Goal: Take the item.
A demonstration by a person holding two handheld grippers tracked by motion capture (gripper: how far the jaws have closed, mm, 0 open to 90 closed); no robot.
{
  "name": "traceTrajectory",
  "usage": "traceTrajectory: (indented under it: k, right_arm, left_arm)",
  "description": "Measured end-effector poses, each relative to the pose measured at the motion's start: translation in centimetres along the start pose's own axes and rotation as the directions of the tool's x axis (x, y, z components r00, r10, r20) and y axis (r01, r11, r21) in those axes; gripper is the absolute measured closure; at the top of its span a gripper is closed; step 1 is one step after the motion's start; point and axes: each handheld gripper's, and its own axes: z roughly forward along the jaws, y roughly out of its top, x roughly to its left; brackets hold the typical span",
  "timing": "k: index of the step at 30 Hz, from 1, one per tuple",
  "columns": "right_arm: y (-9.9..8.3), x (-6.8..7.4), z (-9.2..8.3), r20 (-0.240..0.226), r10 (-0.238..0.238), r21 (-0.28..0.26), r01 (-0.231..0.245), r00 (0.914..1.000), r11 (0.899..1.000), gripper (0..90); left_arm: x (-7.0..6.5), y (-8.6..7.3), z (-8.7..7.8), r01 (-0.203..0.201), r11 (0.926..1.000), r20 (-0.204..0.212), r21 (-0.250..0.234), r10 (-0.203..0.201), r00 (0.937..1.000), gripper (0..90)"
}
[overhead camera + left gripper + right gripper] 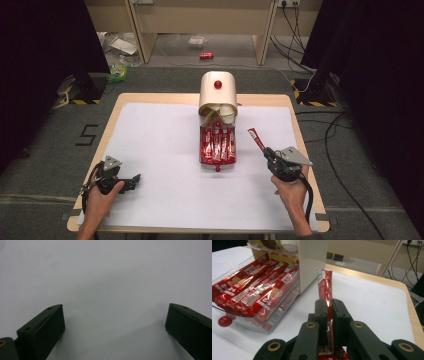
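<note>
The clear plastic drawer (259, 322), pulled out of the cream dispenser box (218, 92), is packed with red foil sachets (254, 290), just left of the right gripper (328, 308), which is clamped on one long red stick sachet (325, 285). The left gripper (113, 322) rests wide apart over bare white tabletop (160, 150). The sachet's lower end hides between the jaws.

Lab or recording studio setup, not a home; black curtains (372, 60) hang on both sides of a lone wooden table (127, 100) covered with a white sheet (160, 145); grey carpet floor (45, 150) has a taped number mark (86, 135) and yellow-black hazard tape (310, 103); loose cables (332, 145) run to a wall socket (288, 3); plain wooden bench frame (200, 20) behind, with litter and a red can (206, 55) underneath.
</note>
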Motion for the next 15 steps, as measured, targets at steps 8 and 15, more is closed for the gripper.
traceTrajectory:
  k: [8,15]
  right_arm:
    - [-0.5,-1.0,0.0,0.028,0.012,0.007,-0.012,0.9995,1.000,84.0]
    - [-0.8,-1.7,0.0,0.043,0.026,0.012,-0.026,0.9988,1.000,83.9]
  left_arm:
    - [0.0,0.0,0.0,0.000,1.0000,0.000,0.000,0.000,1.0000,1.8]
    - [0.0,0.0,0.0,0.001,1.0000,0.001,0.000,-0.001,1.0000,1.7]
